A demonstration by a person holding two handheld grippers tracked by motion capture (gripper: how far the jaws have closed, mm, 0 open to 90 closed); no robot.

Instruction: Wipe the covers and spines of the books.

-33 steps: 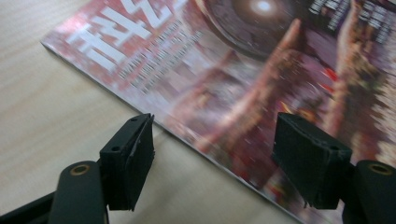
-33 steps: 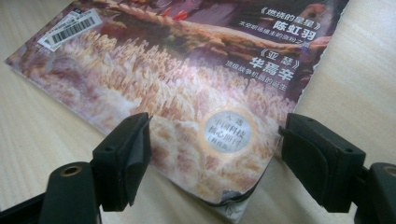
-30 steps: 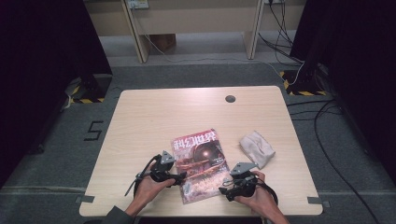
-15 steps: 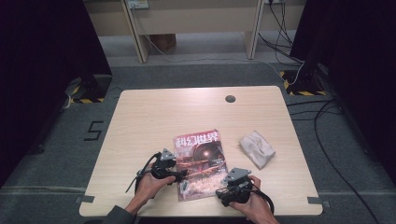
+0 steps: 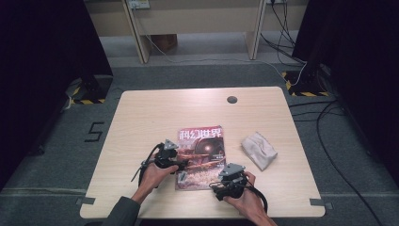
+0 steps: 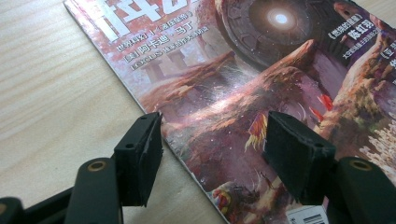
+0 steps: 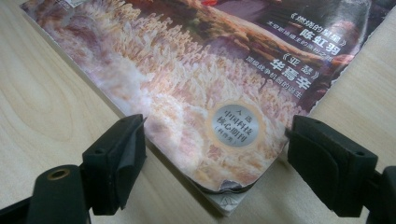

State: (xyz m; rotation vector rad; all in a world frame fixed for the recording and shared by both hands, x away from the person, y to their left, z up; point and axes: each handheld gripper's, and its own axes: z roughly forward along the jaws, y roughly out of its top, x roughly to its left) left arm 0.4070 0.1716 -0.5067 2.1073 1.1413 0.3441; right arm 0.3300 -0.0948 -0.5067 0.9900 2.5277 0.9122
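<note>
— What's changed? 
— Your right gripper [image 5: 225,184] has dropped back to the magazine [image 5: 201,155]'s near corner; your left gripper [image 5: 181,164] sits at its spine. 
— The tongs? 
— Both wide, holding nothing; the magazine lies flat mid-table.

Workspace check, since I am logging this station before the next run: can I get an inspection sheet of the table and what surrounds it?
Surface: light wooden table, dark round grommet near its far edge.
Job's things: magazine lying flat, closed, cover up; its near corner looks slightly curled.
Clutter: crumpled white cloth right of the magazine, apart from it.
Grippers: left tool open, over the magazine's left edge; right tool open, astride its near corner.
Cables: black cables on the floor at right.
Surroundings: grey floor, number 5 mark, dark curtains.
</note>
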